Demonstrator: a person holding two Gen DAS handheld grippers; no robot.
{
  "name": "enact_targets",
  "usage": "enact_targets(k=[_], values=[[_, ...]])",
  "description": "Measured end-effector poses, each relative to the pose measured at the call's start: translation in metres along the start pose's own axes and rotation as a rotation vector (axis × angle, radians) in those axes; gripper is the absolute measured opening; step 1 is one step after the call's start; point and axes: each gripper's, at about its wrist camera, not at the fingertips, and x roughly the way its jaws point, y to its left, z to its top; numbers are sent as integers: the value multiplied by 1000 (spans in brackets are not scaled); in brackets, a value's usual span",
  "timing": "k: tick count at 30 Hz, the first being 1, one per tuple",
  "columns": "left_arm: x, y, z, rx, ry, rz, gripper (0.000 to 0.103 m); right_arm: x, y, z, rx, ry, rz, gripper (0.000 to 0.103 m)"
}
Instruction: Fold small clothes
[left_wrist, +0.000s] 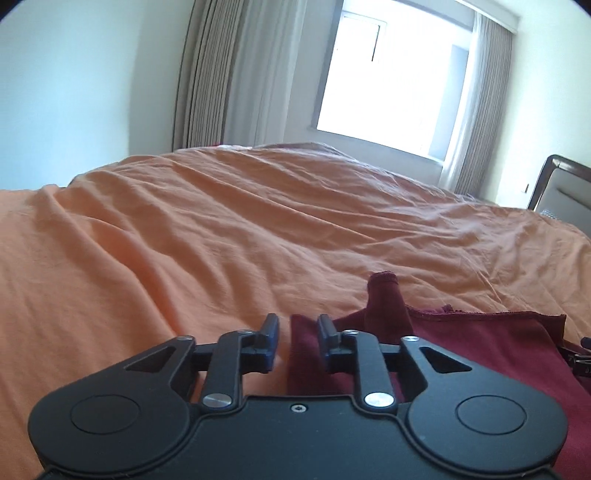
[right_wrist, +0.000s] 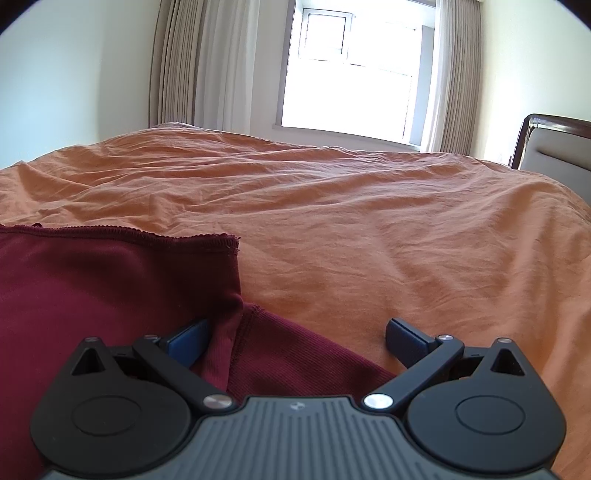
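Right claw (right_wrist: 297, 341) wide over garment (right_wrist: 92, 288)

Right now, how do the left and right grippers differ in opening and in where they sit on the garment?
The left gripper has its jaws narrowly apart, with maroon garment cloth between them; the right gripper is spread wide. The left sits at the garment's left edge, the right at its right edge, one finger tucked against a fold. Both are low over the orange bedsheet.

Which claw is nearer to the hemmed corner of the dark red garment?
Right, as far as the views show. The right claw sits open just below the hemmed corner. The left claw is at the opposite edge of the dark red garment.
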Motion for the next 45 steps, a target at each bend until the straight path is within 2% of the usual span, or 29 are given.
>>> enact_targets(k=[2,3,4,7,10,12,13,14,19,22,24,26,28,29,30,32,35,37,40,42,45], values=[[-8,8,-3,-16,-2,-29,59,0,0,0,0,-2,-1,103],[-12,13,-6,-35,-3,-45,64,0,0,-1,0,-3,-1,103],[-16,17,-9,-52,2,-67,67,0,0,-1,0,-3,0,103],[-17,25,-22,-70,57,-99,66,0,-1,-1,7,-1,5,103],[-18,25,-34,-68,79,-105,62,0,-2,-1,11,0,9,103],[-16,24,-37,-87,97,-85,40,0,-2,0,10,0,8,103],[-16,25,-38,-103,106,-93,13,0,-2,0,10,0,8,103],[-16,25,-39,-120,113,-99,4,0,-2,-1,11,0,9,103],[-33,11,-37,-80,41,-20,3,0,-2,-1,9,0,9,103],[-31,5,-40,-52,56,29,3,0,-1,0,4,7,7,103],[-22,5,-46,-20,72,25,4,-2,-5,6,11,34,30,103],[-19,5,-54,32,46,10,10,-9,-14,14,39,52,51,103],[-26,9,-54,-1,35,1,15,-25,-24,14,80,36,59,103],[-31,11,-53,-34,33,-3,29,-32,-29,13,101,36,66,103],[-36,12,-52,-53,34,-3,39,-42,-34,10,124,38,76,103],[-50,6,-50,-34,33,15,72,-61,-40,0,139,27,90,103],[-76,-12,-56,69,2,37,96,-96,-43,-19,166,-14,85,103],[-94,-26,-63,105,-28,45,102,-119,-48,-36,256,-32,120,103],[-115,-44,-77,109,-64,40,102,-143,-54,-68,411,-74,145,103],[-125,-57,-88,92,-94,45,102,-153,-46,-84,346,-88,86,103],[-131,-71,-102,27,-87,47,102,-164,-26,-99,179,-124,-24,103]])
